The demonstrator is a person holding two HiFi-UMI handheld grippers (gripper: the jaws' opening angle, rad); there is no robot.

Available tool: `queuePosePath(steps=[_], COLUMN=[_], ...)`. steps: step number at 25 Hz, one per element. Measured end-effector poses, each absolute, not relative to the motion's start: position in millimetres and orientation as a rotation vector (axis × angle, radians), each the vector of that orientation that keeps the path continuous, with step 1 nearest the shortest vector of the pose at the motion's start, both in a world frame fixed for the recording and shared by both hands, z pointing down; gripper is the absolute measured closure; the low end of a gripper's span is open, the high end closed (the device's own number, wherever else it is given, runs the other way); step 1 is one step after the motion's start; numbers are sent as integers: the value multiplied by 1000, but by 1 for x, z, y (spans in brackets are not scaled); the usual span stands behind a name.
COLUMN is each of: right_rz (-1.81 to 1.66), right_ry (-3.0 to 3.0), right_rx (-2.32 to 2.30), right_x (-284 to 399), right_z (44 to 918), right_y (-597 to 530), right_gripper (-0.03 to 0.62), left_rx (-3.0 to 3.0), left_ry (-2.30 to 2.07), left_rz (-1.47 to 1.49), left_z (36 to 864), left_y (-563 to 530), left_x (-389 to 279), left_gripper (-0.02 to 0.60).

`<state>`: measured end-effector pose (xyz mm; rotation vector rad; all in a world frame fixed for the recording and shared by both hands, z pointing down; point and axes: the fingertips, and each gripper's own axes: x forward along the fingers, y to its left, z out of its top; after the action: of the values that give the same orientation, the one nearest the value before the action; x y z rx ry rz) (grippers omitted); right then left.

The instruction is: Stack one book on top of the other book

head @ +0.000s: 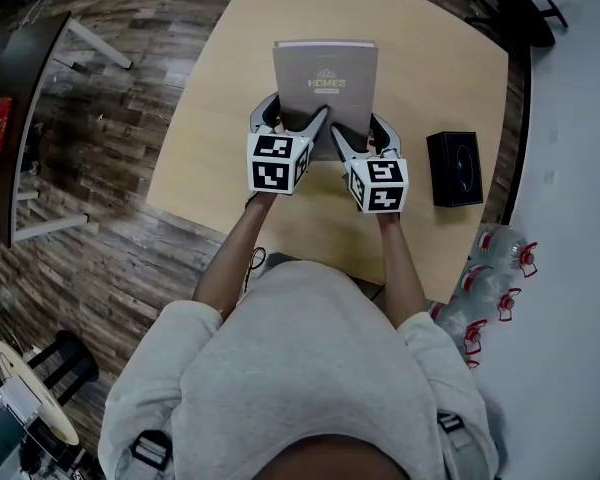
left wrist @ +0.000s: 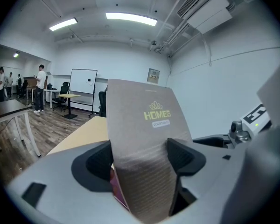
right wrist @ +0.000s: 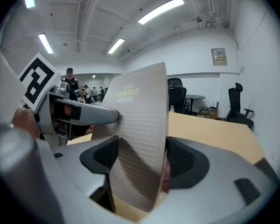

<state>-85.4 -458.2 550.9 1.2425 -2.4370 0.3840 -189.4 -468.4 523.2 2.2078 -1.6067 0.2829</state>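
A grey-brown book (head: 325, 83) with "HOMES" on its cover is held over the light wooden table (head: 420, 58), raised at its near edge. My left gripper (head: 295, 118) is shut on the book's near left part and my right gripper (head: 360, 133) on its near right part. In the left gripper view the book (left wrist: 144, 120) stands between both pads (left wrist: 184, 157), with a maroon edge (left wrist: 116, 186) showing under it. In the right gripper view the book (right wrist: 140, 115) fills the gap between the pads (right wrist: 105, 157). I cannot tell whether the maroon edge is the other book.
A black box (head: 455, 168) sits on the table to the right of my right gripper. Several water bottles (head: 490, 268) lie on the floor at the right. A dark table (head: 30, 78) stands at the left. People (left wrist: 39, 87) stand far back in the room.
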Motion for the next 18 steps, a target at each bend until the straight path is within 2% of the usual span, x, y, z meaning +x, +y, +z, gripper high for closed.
queuePosePath(steps=[18], right_rz=[556], right_ry=[-2338], right_rx=[1212], right_x=[-85], right_z=[604], right_y=[-470], right_gripper=[272], left_rx=[2135], left_ry=[-1536], left_rz=[374], left_z=[577], left_y=[-485], left_x=[-189], left_gripper=[216])
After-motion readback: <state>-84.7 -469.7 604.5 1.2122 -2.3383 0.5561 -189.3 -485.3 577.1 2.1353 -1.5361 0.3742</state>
